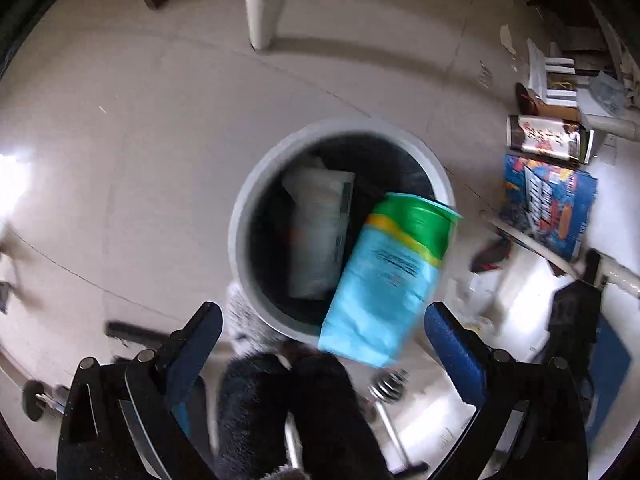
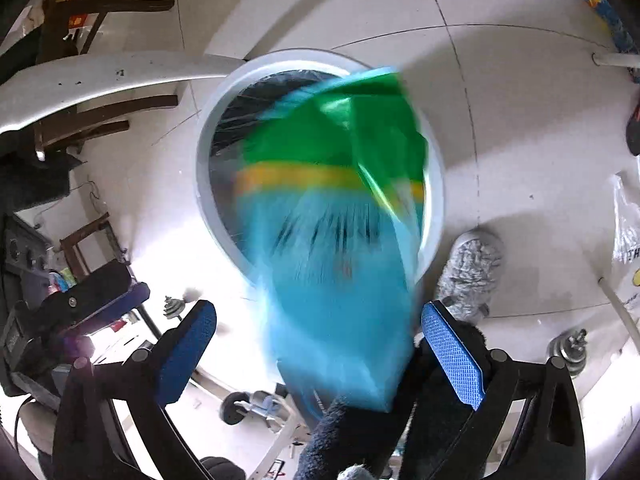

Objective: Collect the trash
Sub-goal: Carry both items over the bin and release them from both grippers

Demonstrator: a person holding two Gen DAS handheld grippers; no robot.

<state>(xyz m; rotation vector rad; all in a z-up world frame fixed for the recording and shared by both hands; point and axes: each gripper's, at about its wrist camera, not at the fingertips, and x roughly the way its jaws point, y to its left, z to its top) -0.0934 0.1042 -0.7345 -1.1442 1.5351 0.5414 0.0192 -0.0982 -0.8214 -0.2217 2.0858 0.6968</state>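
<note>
A round white trash bin (image 1: 240,216) with a dark liner stands on the floor below both grippers; it also shows in the right wrist view (image 2: 208,200). A crumpled clear-white wrapper (image 1: 320,224) lies inside it. A blue and green bag (image 1: 392,268) is in mid-air over the bin's rim, motion-blurred, green end towards the bin; it fills the middle of the right wrist view (image 2: 336,248). My left gripper (image 1: 322,330) is open and empty. My right gripper (image 2: 318,332) is open; the bag passes between its fingers without touching the pads.
A white table leg (image 1: 262,0) stands beyond the bin. Books, boxes and a blue printed carton (image 1: 548,204) pile up at the right. A grey slipper (image 2: 468,268) is beside the bin. A small dumbbell (image 2: 568,350) lies on the floor. Dark wooden chairs (image 2: 104,120) stand left.
</note>
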